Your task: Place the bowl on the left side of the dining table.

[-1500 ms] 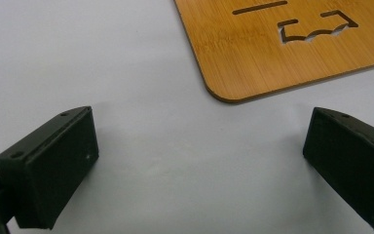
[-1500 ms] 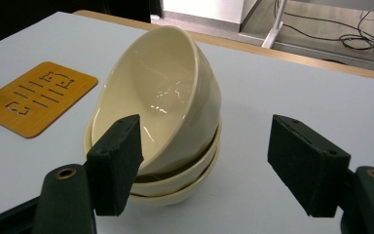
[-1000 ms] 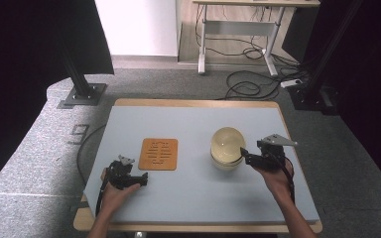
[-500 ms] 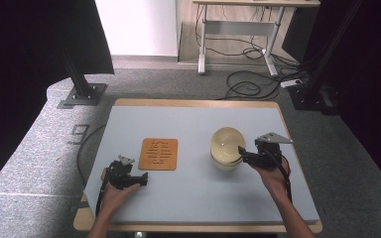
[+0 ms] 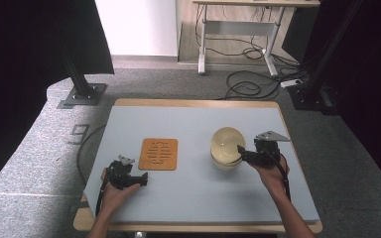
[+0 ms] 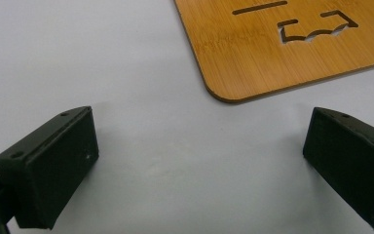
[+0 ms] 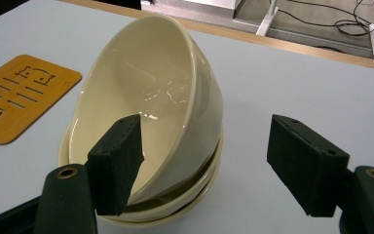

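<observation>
My right gripper (image 7: 204,165), jaws spread, has edged onto the tilted cream bowl's (image 7: 146,112) rim; left gripper (image 6: 199,165) stays spread, idle lower left.

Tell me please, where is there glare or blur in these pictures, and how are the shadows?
Right gripper view: bright glare streaks lie inside the tilted cream bowl, and the near jaws look a little soft. Left gripper view: light is even, with faint soft shadows under the jaws; the bamboo mat is sharp. High view: the table is evenly lit, its surroundings dark, and small details are coarse.
</observation>
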{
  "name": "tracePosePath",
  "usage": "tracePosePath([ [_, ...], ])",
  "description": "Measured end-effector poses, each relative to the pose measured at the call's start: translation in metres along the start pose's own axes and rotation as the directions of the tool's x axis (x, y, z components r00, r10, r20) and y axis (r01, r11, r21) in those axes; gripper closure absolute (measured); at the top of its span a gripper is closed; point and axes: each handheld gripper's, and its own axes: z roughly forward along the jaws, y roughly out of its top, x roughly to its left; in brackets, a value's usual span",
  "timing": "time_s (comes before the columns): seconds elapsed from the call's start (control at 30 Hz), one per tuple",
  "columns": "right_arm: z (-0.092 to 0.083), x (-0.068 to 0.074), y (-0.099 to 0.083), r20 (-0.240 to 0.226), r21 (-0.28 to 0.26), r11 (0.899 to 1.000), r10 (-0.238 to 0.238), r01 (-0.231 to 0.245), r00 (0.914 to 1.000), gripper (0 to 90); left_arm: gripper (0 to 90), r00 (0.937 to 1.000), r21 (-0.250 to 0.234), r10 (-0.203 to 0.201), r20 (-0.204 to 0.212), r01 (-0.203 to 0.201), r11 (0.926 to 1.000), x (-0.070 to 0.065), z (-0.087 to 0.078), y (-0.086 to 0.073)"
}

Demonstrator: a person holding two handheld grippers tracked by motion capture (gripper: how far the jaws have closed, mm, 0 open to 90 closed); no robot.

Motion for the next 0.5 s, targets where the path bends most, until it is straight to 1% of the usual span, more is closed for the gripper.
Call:
tracePosePath([
  [0.5,0.013,0.003,0.001,0.011,0.02,1.0,0.002,-0.002,0.9999,28.7,0.0,1.0,-0.001,-0.001,0.0,0.001,1.0,0.0,0.0,0.0],
])
